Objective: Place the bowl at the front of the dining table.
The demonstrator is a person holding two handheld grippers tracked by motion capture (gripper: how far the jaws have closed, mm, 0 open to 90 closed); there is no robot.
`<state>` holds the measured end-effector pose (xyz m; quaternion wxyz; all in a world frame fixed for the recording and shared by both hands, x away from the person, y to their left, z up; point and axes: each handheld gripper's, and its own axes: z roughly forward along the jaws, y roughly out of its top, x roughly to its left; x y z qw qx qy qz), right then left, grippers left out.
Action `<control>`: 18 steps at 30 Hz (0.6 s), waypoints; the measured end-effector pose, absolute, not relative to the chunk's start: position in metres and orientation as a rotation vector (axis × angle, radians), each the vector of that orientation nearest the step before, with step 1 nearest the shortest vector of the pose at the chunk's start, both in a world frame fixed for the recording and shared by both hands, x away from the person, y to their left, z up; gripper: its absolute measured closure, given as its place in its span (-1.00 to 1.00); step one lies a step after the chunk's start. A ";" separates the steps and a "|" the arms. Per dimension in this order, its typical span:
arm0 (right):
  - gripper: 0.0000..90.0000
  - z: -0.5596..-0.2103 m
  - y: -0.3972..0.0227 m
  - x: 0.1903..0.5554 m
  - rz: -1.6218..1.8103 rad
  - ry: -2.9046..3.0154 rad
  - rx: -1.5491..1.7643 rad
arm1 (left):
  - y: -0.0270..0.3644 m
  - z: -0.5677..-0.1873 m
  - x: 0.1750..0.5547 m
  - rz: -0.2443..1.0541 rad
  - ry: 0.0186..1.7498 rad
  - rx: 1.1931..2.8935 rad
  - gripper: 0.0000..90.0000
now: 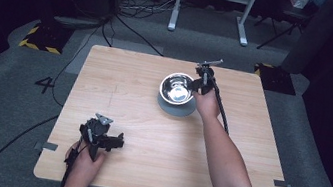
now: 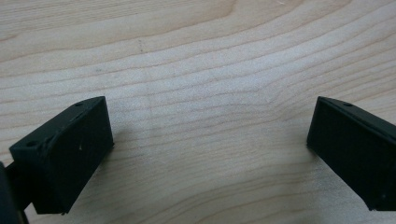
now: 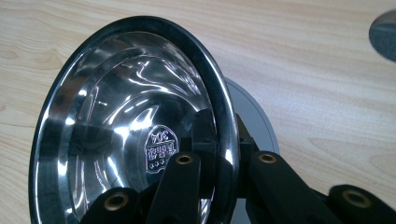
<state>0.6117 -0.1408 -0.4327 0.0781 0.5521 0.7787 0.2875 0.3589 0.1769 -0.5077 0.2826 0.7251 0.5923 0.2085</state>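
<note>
Under bowl: grey plate.

I read "304" stamped inside my shiny round steel bowl, above characters too small to tell. A "4" marks the grey carpet floor.

steel bowl sits on round pad, far-centre of table; right gripper at bowl's right rim, one jaw inside, one outside; left gripper near-left, over bare table, well apart
</note>
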 end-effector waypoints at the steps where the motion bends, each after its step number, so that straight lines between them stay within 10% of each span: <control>1: 0.90 -0.433 -0.141 0.612 0.861 2.332 1.653 | 0.177 -0.508 0.359 0.558 1.586 1.942 -0.99; 18: 0.77 -0.446 -0.139 0.612 0.818 2.344 1.711 | 0.177 -0.508 0.359 0.560 1.586 1.942 -0.99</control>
